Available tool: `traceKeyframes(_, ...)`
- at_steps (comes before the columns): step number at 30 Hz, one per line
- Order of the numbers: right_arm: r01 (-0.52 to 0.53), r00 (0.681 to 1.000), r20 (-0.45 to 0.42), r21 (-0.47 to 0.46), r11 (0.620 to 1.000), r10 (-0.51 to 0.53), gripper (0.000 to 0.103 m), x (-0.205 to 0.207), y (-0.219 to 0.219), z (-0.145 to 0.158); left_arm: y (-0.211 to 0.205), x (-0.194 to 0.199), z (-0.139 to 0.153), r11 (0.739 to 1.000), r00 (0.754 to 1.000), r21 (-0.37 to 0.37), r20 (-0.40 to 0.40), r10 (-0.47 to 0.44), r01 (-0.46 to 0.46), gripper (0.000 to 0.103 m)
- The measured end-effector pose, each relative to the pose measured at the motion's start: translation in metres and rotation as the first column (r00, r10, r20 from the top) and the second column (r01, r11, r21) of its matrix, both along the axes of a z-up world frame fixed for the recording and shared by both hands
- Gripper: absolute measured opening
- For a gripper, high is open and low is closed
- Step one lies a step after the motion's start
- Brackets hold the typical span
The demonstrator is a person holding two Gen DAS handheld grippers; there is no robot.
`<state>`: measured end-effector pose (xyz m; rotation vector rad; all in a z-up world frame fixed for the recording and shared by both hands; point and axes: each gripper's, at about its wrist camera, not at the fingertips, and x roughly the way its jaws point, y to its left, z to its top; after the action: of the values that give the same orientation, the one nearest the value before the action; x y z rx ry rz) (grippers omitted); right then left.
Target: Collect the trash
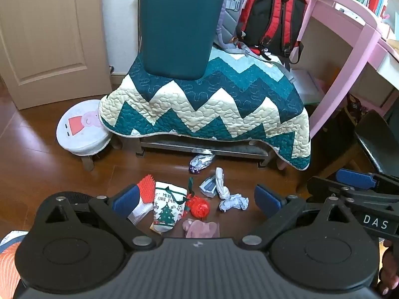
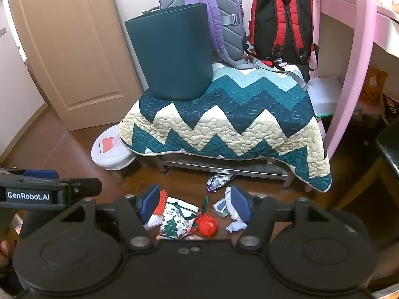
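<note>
A dark teal bin (image 1: 178, 28) (image 2: 172, 54) stands upright on a zigzag quilt (image 1: 212, 104) (image 2: 224, 122) over a low bench. On the wood floor in front lie a Christmas bag (image 1: 167, 206) (image 2: 177, 220), a red ball of wrap (image 1: 198, 206) (image 2: 207, 225), crumpled white tissue (image 1: 230, 199) (image 2: 237, 225), a silver-purple wrapper (image 1: 200, 163) (image 2: 219, 181), a red-orange spiky piece (image 1: 147, 188) and a pink scrap (image 1: 202, 228). My left gripper (image 1: 197, 201) is open above the pile. My right gripper (image 2: 195, 205) is open above it too, empty.
A white stool with a cartoon pig (image 1: 82, 129) (image 2: 109, 150) stands left of the bench. A purple backpack (image 2: 212, 12) and a red backpack (image 1: 273, 17) (image 2: 281, 22) lean at the back. A pink desk (image 1: 349, 49) and a dark chair (image 1: 376, 139) stand right. A door (image 1: 45, 37) is left.
</note>
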<state>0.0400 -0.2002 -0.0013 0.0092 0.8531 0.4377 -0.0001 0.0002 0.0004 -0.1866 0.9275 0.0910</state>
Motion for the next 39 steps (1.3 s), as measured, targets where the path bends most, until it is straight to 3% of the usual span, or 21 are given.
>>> traceKeyframes(10, 0.011, 1.0, 0.017, 0.004, 1.0, -0.011, 0.063, -0.003, -0.002, 0.002, -0.001, -0.004, 0.001, 0.999, 1.0, 0.03, 0.013, 0.028, -0.028, 0.099)
traceKeyframes(21, -0.025, 0.997, 0.076, -0.037, 0.999, 0.027, 0.063, -0.012, 0.0, 0.021, 0.003, -0.007, 0.028, 0.999, 0.998, 0.03, 0.056, 0.016, -0.018, 0.099)
traceKeyframes(29, -0.01, 0.998, 0.056, 0.072, 0.997, 0.006, 0.063, -0.01, -0.011, 0.046, 0.0, -0.015, 0.045, 0.999, 0.997, 0.037, 0.075, -0.002, -0.001, 0.099)
traceKeyframes(39, -0.019, 0.999, 0.037, 0.058, 0.998, 0.017, 0.063, -0.018, -0.001, 0.044, -0.003, -0.016, 0.04, 1.0, 0.999, 0.011, 0.053, 0.0, -0.001, 0.099)
